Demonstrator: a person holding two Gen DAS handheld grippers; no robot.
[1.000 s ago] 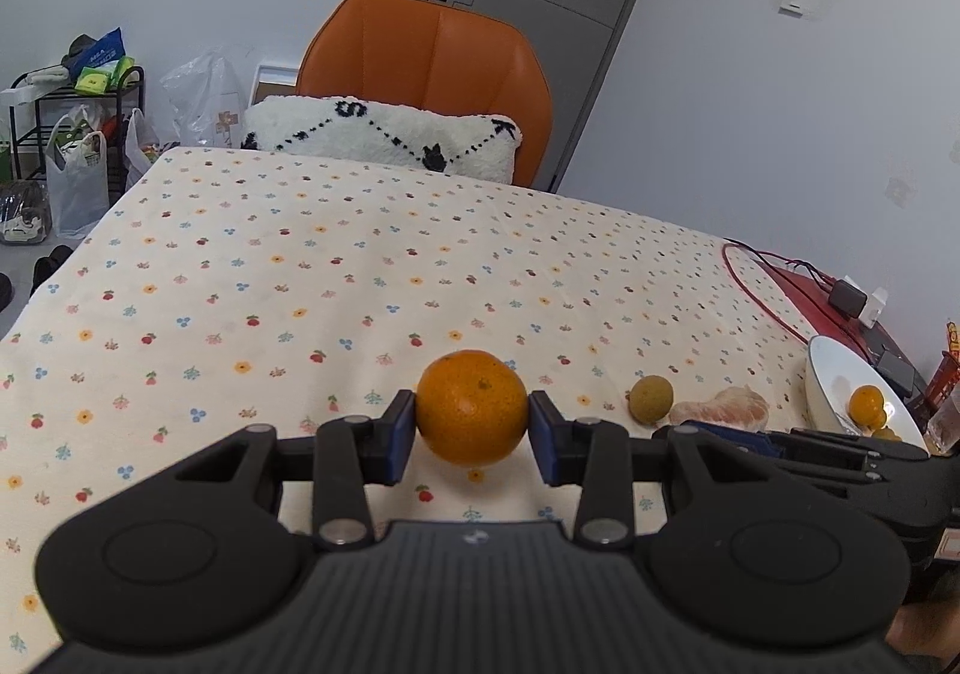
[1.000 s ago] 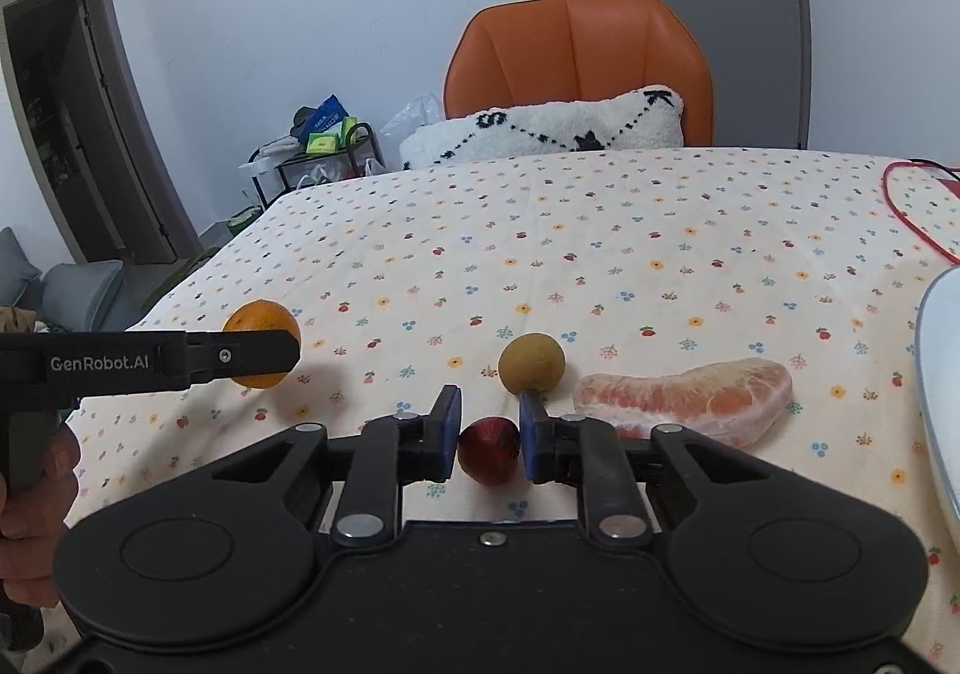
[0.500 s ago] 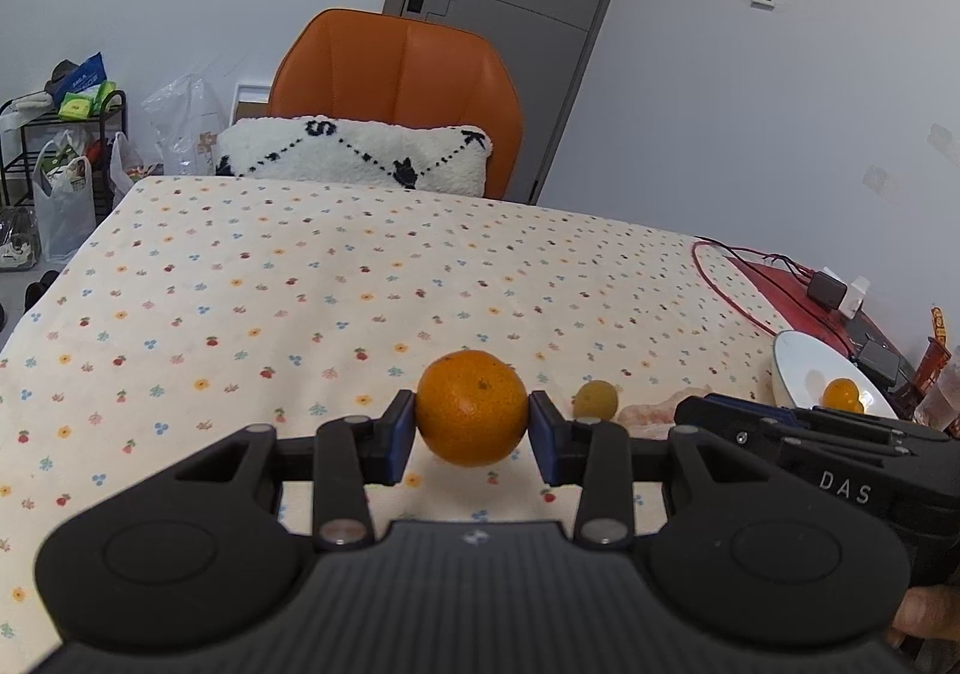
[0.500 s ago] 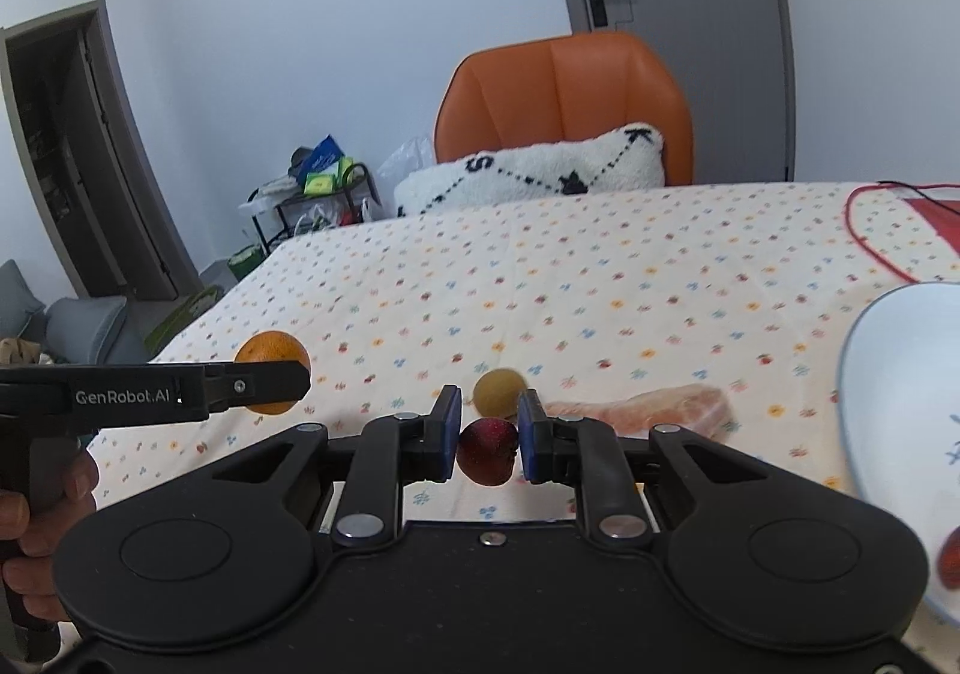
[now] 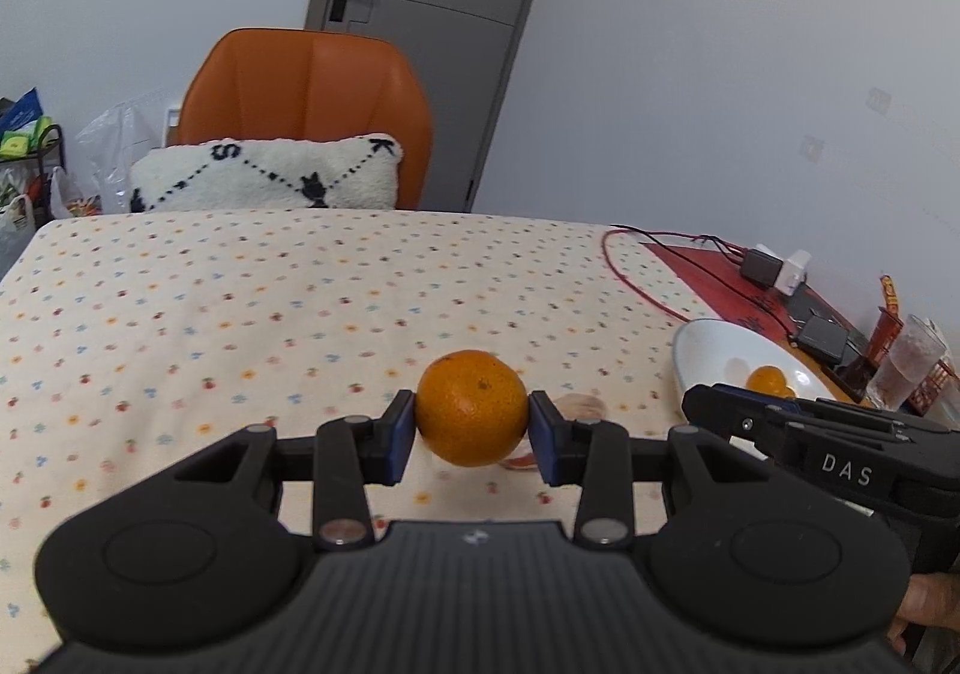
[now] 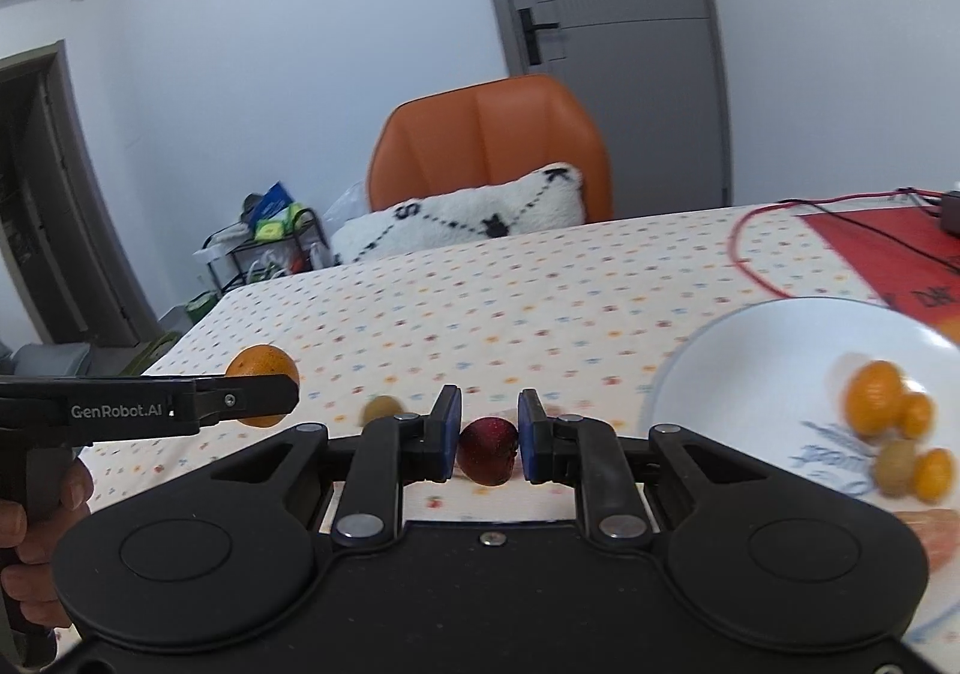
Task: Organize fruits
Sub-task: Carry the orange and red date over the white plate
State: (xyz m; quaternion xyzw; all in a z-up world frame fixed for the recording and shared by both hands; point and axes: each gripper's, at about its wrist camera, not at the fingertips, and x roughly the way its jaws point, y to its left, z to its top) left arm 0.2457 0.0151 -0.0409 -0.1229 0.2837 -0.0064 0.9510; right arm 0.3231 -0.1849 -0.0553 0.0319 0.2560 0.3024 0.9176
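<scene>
My left gripper (image 5: 471, 428) is shut on an orange (image 5: 471, 407) and holds it above the spotted tablecloth; the orange also shows in the right wrist view (image 6: 262, 394). My right gripper (image 6: 489, 437) is shut on a small dark red fruit (image 6: 488, 449), held in the air left of the white bowl (image 6: 738, 350). The bowl holds several small orange fruits (image 6: 873, 398) and a greenish one (image 6: 894, 467); it also shows in the left wrist view (image 5: 714, 344). A small yellow-green fruit (image 6: 384, 408) and a peeled pomelo piece (image 5: 579, 407) lie on the cloth.
An orange chair (image 5: 306, 92) with a white cushion (image 5: 264, 182) stands at the table's far edge. A red mat (image 5: 720, 284) with cables and adapters lies at the right, with a glass (image 5: 906, 368) beside it. A shelf with bags (image 6: 264, 248) stands at the left.
Both grippers have swung right and risen with their fruits. The white bowl has come much closer in the right wrist view; the pomelo piece and yellow-green fruit have slid left and behind.
</scene>
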